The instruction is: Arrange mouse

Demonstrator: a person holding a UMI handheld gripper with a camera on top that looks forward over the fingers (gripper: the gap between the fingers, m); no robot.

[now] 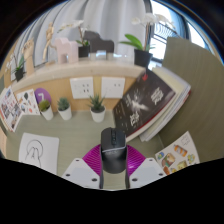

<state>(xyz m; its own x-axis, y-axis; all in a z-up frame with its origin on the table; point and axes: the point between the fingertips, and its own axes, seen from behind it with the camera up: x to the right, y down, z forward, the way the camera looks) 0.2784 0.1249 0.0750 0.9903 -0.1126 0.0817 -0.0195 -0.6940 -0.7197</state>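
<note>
Both fingers (113, 170) pinch the black mouse (113, 145) between their magenta pads (97, 158) — it sits gripped at its sides, its nose pointing ahead. Just beyond the fingers, to the right, lies a dark book (152, 102) with a red edge (tilted across the pale table (70, 135)). To the left of the fingers rests a white sheet (36, 150) with a line drawing — further ahead, three small potted plants (66, 106) stand in a row.

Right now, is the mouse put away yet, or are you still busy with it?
Still busy. Done: the claw has the black mouse gripped between its fingers. In hand: it sits above the white desk. Left: setting it down neatly; I can't tell where.
</note>
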